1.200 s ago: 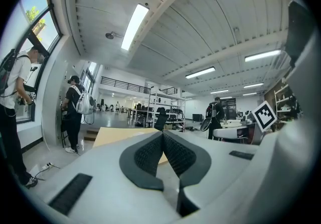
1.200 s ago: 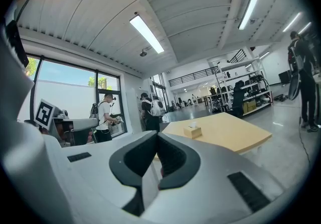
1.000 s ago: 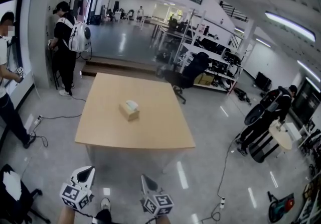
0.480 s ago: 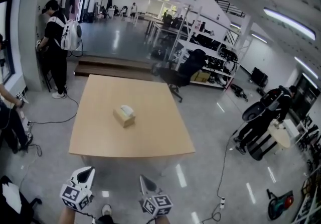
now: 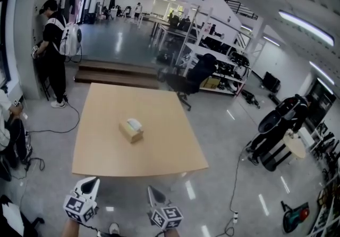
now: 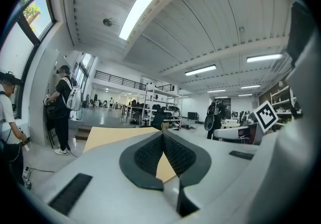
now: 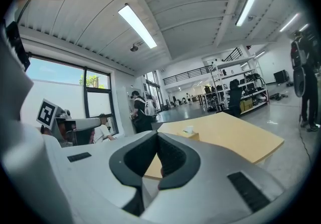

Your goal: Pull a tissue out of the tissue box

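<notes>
So far nothing is done: the tissue box [image 5: 130, 130] is seen mid-way on the bench [image 5: 164, 151], tissue [image 5: 134, 123] untouched on top, well apart from the left gripper [image 5: 94, 180] and right gripper [image 5: 152, 188], jaws closed and empty, approach and pull left.

A person wearing a white backpack [image 5: 53, 36] is standing beyond the surface's [image 5: 164, 145] far left corner. A black office chair [image 5: 199, 74] is sitting past its far right corner (metal shelving [image 5: 226, 52] behind), and another person [image 5: 284, 121] is bending farther right.
</notes>
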Motion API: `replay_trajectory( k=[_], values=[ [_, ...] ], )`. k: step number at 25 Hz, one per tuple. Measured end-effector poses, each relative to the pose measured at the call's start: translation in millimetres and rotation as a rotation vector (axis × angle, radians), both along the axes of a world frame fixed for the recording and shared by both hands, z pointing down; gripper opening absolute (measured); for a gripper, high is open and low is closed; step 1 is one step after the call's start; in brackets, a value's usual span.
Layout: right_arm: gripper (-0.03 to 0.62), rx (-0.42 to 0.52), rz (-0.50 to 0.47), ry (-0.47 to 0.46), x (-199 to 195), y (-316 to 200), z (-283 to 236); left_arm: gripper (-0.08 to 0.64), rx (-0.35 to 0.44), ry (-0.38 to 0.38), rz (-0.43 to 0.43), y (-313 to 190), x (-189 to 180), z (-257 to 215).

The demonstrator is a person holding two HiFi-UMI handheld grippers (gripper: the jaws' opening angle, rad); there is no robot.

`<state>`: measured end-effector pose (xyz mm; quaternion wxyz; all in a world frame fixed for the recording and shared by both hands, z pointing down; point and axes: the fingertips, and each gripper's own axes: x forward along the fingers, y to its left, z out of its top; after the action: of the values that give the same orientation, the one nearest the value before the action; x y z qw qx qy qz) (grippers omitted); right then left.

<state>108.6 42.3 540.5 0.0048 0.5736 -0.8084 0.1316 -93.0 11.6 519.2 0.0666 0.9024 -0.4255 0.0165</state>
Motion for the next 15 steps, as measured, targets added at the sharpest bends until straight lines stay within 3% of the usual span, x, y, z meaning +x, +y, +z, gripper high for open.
replay_trajectory(
  k=[15],
  values=[
    [0.011, 0.016, 0.043, 0.025, -12, -57, -5, 0.008, 0.008, 0.016, 0.031, -66, -15, 1]
  ],
)
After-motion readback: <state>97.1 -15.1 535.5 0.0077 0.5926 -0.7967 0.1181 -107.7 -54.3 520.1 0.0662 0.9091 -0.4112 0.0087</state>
